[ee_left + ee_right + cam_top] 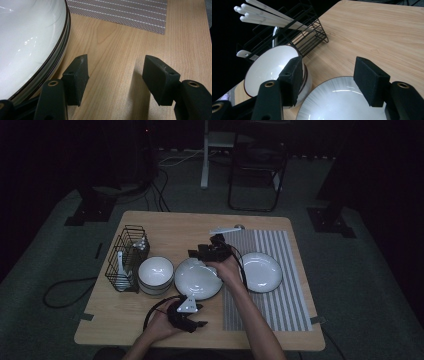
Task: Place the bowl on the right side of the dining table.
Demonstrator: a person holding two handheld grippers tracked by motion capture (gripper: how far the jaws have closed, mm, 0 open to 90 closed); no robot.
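The right tongs [196, 254] hang over the far edge of the middle plate [197, 279], which sits flat around the centre of the counter [165, 227], squeezed between the stack of bowls [156, 272] at its 9 o'clock and the striped mat [280, 310] at its 3 o'clock. Being round, the plate has no long axis and doesn't point anywhere; it just lies face up. The jaws stand fairly wide with nothing between them, and I can't tell whether the pads touch the rim. In the high view these tongs point toward 9 o'clock, at the bowls and the wire rack [127, 257].

The left tongs [200, 315] sit low near the front edge of the counter, around 6 o'clock from the plate, pointing toward 3 o'clock. Jaws wide apart, nothing in them, bare wood between the pads.

What each camera adds: the right gripper view gets the streaky grey inside of the plate [342, 100], the dark rim on the top bowl [270, 67], and white handles [265, 13] sticking out of the rack [309, 37] toward 10 o'clock, none of which reads clearly from above. The left gripper view shows the plate [27, 45] is actually a stack, with several thin dark-edged rims piled at its side, plus the mat's corner [140, 15] up at 12. The high view alone has the second plate [260, 272] on the mat.
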